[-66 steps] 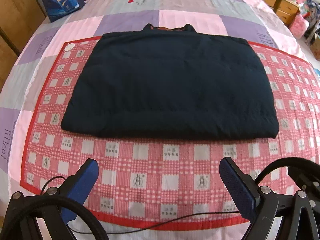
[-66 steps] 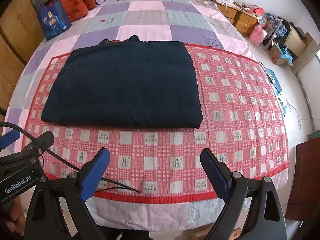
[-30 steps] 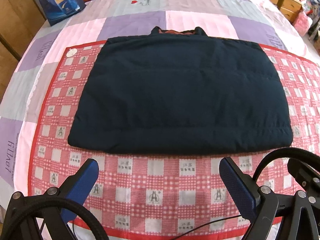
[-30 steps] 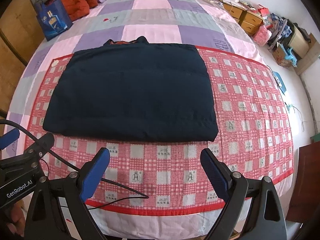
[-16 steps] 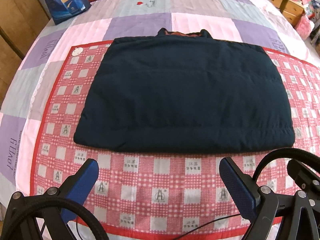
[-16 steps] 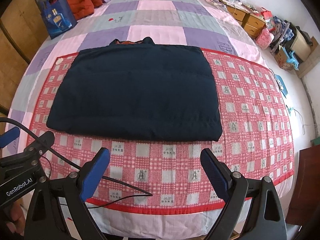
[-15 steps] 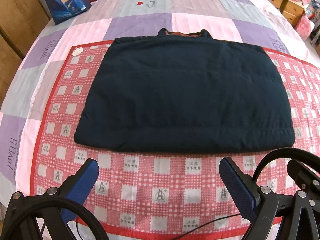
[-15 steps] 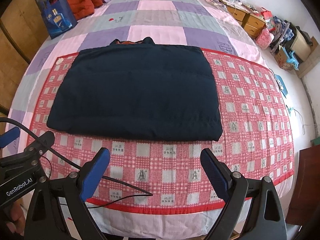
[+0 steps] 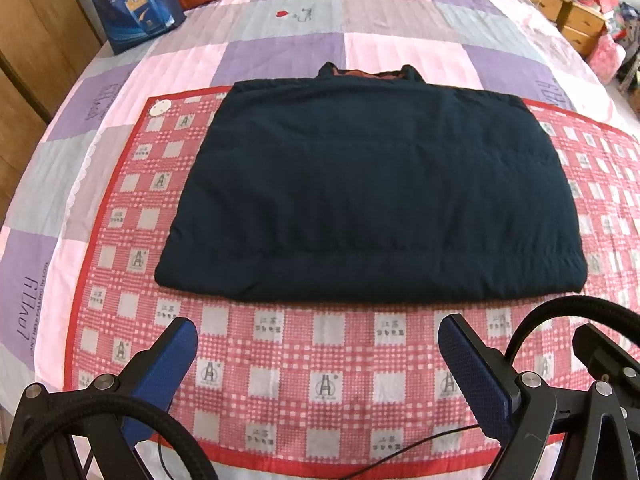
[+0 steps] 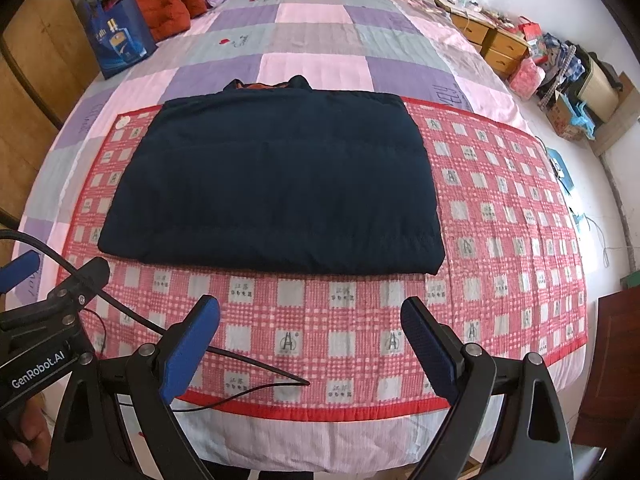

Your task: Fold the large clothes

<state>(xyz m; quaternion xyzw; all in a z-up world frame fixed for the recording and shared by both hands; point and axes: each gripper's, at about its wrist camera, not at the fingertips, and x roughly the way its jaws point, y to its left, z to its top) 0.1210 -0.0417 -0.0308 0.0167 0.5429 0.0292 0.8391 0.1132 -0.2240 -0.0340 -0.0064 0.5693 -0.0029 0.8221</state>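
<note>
A dark navy padded jacket (image 9: 372, 192) lies folded into a flat rectangle on a red checked mat (image 9: 296, 364), collar with an orange lining at the far side. It also shows in the right wrist view (image 10: 280, 188). My left gripper (image 9: 316, 336) is open and empty, held over the mat just in front of the jacket's near edge. My right gripper (image 10: 310, 320) is open and empty, also in front of the near edge, toward the jacket's right half. The left gripper's body shows at the lower left of the right wrist view.
The mat (image 10: 500, 216) lies on a bed with a pink, purple and grey quilt (image 10: 320, 32). A blue bag (image 10: 118, 40) and red cushions (image 10: 168, 2) sit at the far left. Wooden drawers (image 10: 488, 38) and clutter stand right of the bed. A thin black cable (image 10: 240, 364) trails over the mat's near edge.
Both grippers have drifted left and slightly forward, so the jacket sits further right and lower in both views. The jacket has not moved, and both grippers stay open.
</note>
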